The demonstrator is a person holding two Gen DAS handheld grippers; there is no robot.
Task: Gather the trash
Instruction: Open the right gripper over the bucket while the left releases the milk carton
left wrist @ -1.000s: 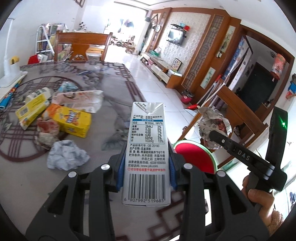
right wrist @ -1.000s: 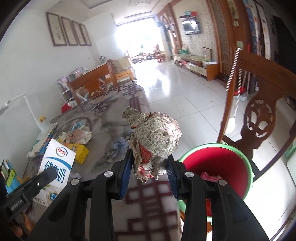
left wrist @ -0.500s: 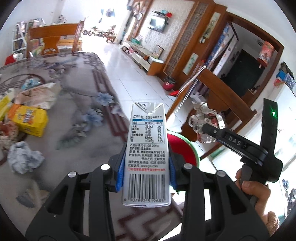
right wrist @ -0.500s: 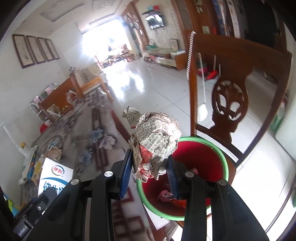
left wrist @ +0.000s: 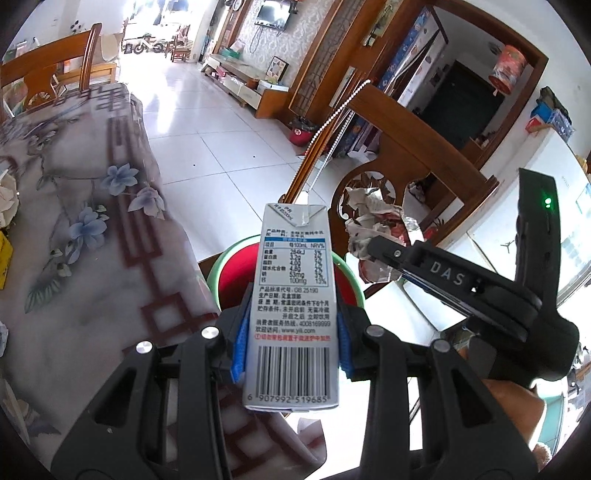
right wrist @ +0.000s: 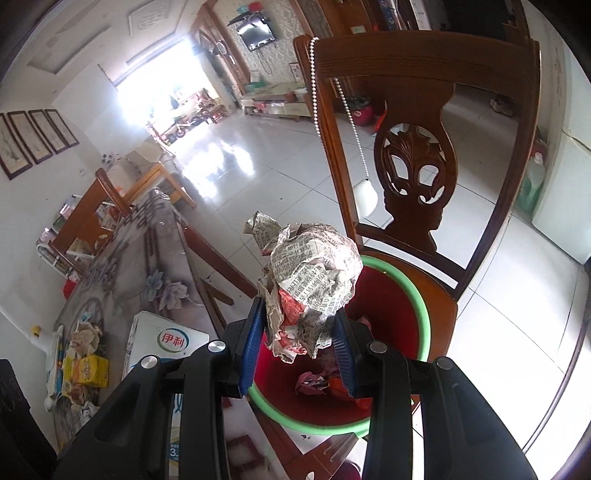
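While left gripper (left wrist: 291, 343) clamps milk carton (left wrist: 293, 306), right gripper (right wrist: 299, 350) clamps newspaper wad (right wrist: 314, 273) above basin rim (right wrist: 421, 306).

A family home's open living-dining room: a carved wooden chair (right wrist: 417, 177) beside a cloth-covered table (left wrist: 85, 236), a wall-mounted television (left wrist: 272, 16) over a low cabinet (left wrist: 240, 79), framed pictures (right wrist: 35, 140) and glossy white floor tiles (left wrist: 207, 147).

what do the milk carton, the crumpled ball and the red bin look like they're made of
Milk carton: coated paperboard, smooth, slight sheen, with folded top flaps and printed barcode.
Crumpled ball: newsprint, matte, with dense print and sharp creases.
Red bin: probably plastic, with a smooth, glossy red wall and moulded green rim.
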